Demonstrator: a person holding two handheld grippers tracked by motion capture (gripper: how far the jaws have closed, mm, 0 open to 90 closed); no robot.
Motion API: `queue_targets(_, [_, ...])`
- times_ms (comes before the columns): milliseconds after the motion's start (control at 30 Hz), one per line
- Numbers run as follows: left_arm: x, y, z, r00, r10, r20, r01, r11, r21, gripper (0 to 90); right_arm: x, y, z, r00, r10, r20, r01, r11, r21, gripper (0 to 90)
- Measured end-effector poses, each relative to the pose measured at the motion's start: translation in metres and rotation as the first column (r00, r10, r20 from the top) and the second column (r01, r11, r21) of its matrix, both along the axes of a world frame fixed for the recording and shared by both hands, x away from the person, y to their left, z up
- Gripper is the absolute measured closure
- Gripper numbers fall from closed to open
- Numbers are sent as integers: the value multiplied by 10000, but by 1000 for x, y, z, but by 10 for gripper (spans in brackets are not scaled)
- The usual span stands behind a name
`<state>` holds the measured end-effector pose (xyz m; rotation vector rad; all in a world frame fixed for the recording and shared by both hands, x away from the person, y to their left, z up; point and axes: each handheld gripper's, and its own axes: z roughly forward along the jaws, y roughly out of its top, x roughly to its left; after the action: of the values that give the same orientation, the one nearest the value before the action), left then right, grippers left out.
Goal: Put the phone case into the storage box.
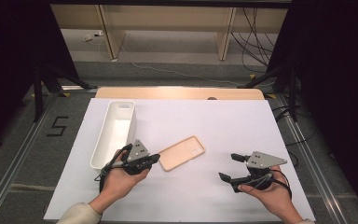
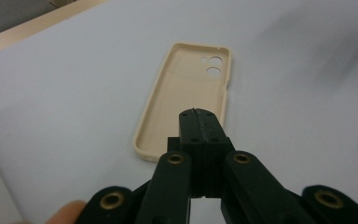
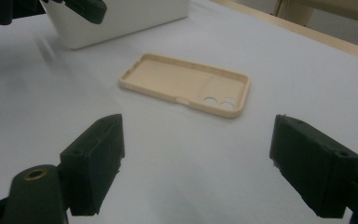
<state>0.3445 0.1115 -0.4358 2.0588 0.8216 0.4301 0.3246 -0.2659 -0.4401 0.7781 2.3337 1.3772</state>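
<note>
A beige phone case point(image 1: 182, 152) lies open side up on the white desk point(image 1: 205, 121), near its middle. The left hand-held gripper point(image 1: 153, 158), jaws pressed together with nothing between them, sits just beside the case's near end, at 9 o'clock from it. The right hand-held gripper point(image 1: 229, 166), jaws spread, hovers well apart at 4 o'clock. A white bin point(image 1: 114, 133) stands at 10 o'clock.

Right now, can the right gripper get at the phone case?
Probably yes. The right gripper is open and faces the beige phone case across bare white table cover; the shut left gripper sits at the case's other end.
</note>
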Motion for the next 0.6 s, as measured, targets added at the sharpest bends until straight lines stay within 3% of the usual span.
queue_targets(367, [25, -26, -19, 9983, -234, -527, 271, 9971, 716, 898, 0, 0, 0, 10000, 35, 17, -35, 10000, 21, 191])
queue_targets(600, [30, -35, -27, 9964, -354, -776, 426, 9948, 926, 898, 0, 0, 0, 10000, 59, 25, -59, 10000, 12, 191])
